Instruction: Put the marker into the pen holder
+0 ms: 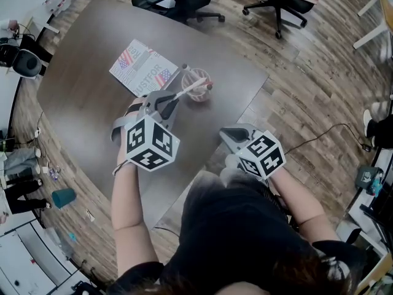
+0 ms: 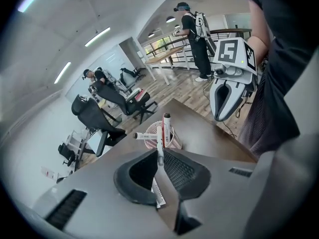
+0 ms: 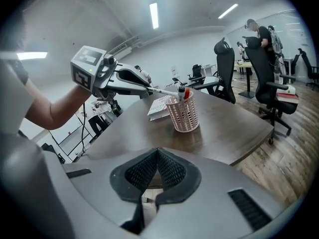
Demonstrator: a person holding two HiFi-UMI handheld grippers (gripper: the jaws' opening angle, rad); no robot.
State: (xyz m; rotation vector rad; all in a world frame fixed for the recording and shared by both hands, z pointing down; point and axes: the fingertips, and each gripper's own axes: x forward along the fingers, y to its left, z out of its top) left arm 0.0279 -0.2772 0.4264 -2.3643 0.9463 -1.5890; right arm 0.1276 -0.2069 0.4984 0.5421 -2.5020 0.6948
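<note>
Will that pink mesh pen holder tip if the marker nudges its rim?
Probably light: the pen holder is thin open mesh, so a sideways nudge could slide or tip it. The markers standing inside lean on its rim, likely making it slightly top-heavy.

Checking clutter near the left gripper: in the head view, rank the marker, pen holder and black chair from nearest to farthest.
1. Marker, in the left gripper's jaws.
2. Pen holder, just ahead of it.
3. Black chair, far off at the view's top.
</note>
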